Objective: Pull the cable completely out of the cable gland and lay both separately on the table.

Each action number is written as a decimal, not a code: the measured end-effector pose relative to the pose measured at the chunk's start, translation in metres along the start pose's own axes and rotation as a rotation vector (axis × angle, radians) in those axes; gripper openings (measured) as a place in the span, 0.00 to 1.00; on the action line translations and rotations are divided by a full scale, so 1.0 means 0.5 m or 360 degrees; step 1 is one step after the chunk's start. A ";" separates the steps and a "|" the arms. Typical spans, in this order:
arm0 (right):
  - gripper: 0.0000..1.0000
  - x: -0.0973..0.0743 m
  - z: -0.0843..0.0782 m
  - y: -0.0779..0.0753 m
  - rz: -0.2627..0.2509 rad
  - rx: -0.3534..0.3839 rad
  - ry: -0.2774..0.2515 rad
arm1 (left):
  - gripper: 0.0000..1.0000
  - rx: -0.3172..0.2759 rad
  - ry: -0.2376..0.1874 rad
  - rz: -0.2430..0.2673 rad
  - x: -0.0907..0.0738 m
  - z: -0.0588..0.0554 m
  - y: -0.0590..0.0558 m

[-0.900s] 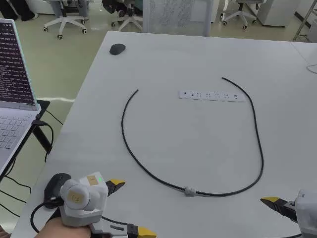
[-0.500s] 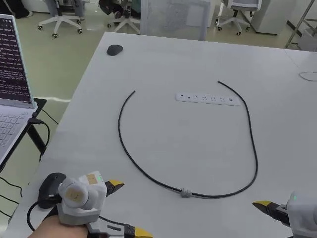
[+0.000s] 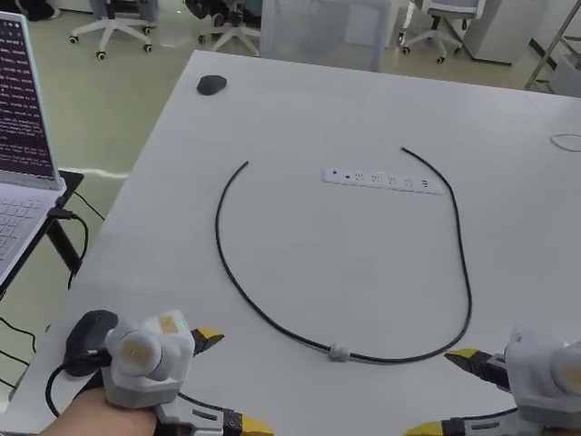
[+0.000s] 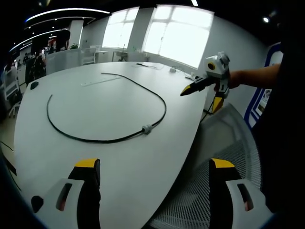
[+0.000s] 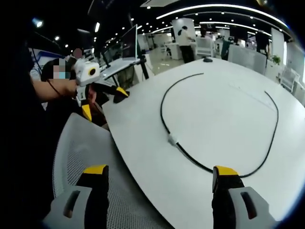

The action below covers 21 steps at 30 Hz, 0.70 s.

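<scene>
A long black cable (image 3: 227, 272) lies in an open loop on the white table (image 3: 345, 254). A small grey cable gland (image 3: 339, 352) sits threaded on it at the near bottom of the loop. My left gripper (image 3: 234, 381) hovers open at the near left table edge, well short of the gland. My right gripper (image 3: 438, 392) is open at the near right edge, right of the gland. In the left gripper view the gland (image 4: 147, 129) lies ahead of the wide-apart jaws. In the right gripper view the gland (image 5: 171, 140) lies just ahead on the cable (image 5: 164, 95).
A white power strip (image 3: 386, 179) lies inside the far part of the loop. A black mouse (image 3: 211, 84) rests at the far left corner. A laptop (image 3: 18, 182) stands off the table's left side. A mesh chair seat (image 5: 86, 157) lies below the near edge.
My right gripper has come further into the head view, moving left towards the cable's near right. The left gripper and cable stay put; the camera shifted slightly.
</scene>
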State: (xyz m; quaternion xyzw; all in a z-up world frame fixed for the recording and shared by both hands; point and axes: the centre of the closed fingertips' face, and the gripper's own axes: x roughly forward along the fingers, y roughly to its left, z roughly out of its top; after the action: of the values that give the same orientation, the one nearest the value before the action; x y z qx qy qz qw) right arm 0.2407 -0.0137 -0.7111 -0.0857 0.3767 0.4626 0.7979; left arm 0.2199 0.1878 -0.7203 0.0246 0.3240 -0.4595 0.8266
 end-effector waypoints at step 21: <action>0.73 0.112 0.060 -0.057 0.0080 -0.0164 0.0090 | 0.94 -0.0074 -0.0017 0.0045 0.029 -0.001 0.002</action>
State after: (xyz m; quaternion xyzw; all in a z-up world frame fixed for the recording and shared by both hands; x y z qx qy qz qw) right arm 0.2953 0.0226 -0.7344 -0.1302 0.3768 0.4988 0.7696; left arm 0.2258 0.1780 -0.7291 0.0075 0.3299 -0.4401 0.8352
